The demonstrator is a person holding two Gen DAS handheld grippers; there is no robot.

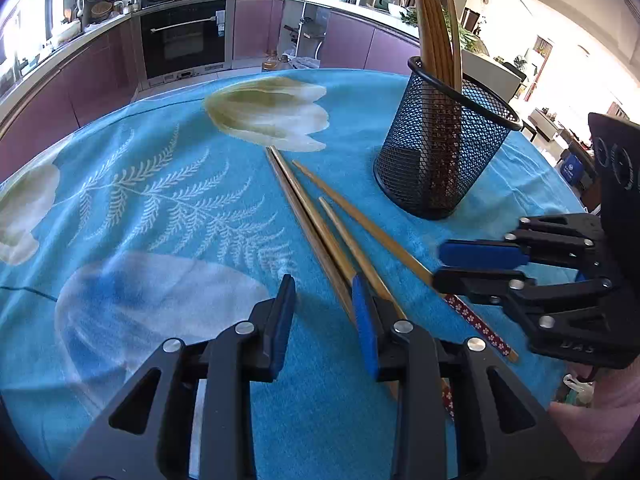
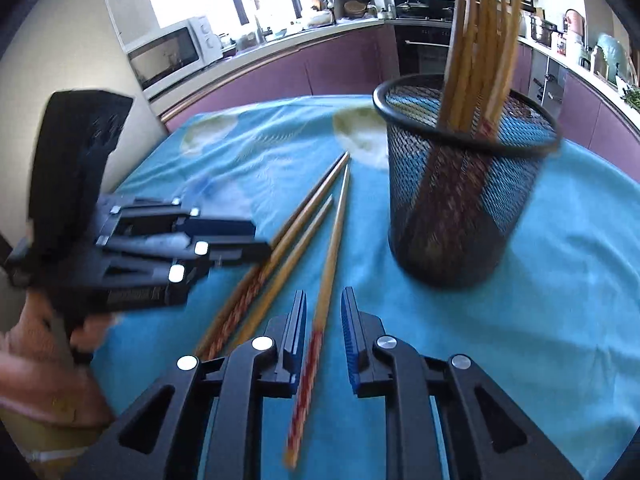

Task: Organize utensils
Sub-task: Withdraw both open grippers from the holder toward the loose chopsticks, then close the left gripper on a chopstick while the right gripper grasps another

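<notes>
Several wooden chopsticks (image 1: 320,220) lie loose on the blue flowered cloth (image 1: 160,208). A black mesh cup (image 1: 440,152) stands to their right with several chopsticks upright in it. My left gripper (image 1: 322,292) is open over the cloth. Nothing is between its pads, and the chopsticks run beside and under its right finger. My right gripper (image 2: 324,300) is low over one chopstick (image 2: 326,280) with a red patterned end. That stick lies between the blue pads with a gap on each side. The mesh cup (image 2: 460,208) stands just ahead to the right, and the left gripper (image 2: 260,242) comes in from the left.
The cloth covers a round table whose far edge (image 1: 240,76) drops toward purple kitchen cabinets and an oven (image 1: 184,36). A microwave (image 2: 168,52) sits on the counter. A person's hand (image 2: 44,360) holds the left gripper. The right gripper (image 1: 440,266) reaches in from the right.
</notes>
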